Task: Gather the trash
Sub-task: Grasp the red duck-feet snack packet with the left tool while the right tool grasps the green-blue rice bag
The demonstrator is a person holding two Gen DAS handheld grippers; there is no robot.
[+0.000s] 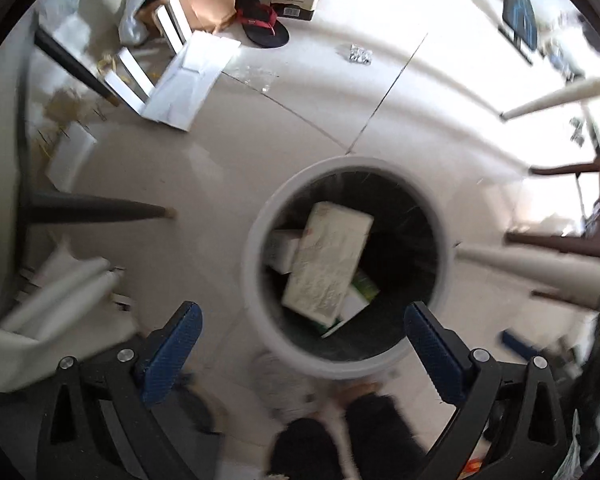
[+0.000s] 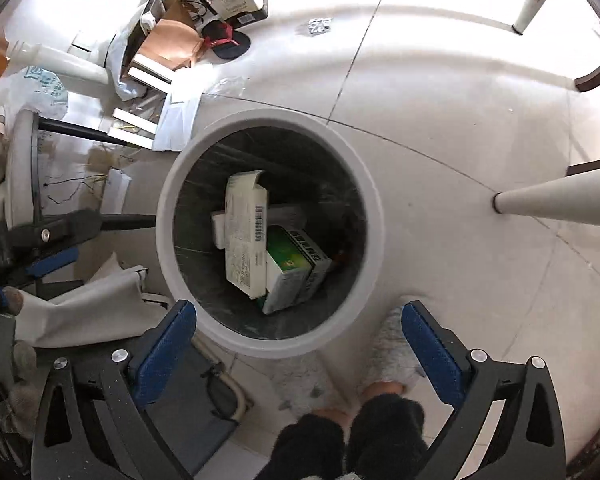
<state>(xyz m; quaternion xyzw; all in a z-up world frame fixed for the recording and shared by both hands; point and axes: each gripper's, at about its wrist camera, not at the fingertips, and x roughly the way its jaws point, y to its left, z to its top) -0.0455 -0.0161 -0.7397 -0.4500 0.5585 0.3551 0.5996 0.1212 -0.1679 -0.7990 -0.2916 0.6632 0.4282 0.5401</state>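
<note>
Both grippers, left (image 1: 302, 344) and right (image 2: 299, 340), fingers apart, empty above bin (image 2: 168, 216); foil wrapper (image 2: 320, 26) on floor looks slippery, may slip out of a pinch.

The bin's (image 2: 268, 120) mouth is unobstructed above stacked boxes (image 2: 246, 236), with chair legs (image 1: 100, 210) crowding its left.

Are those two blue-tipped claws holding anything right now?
No. The left gripper and right gripper are both open and empty above the trash bin; the white box lies inside.
</note>
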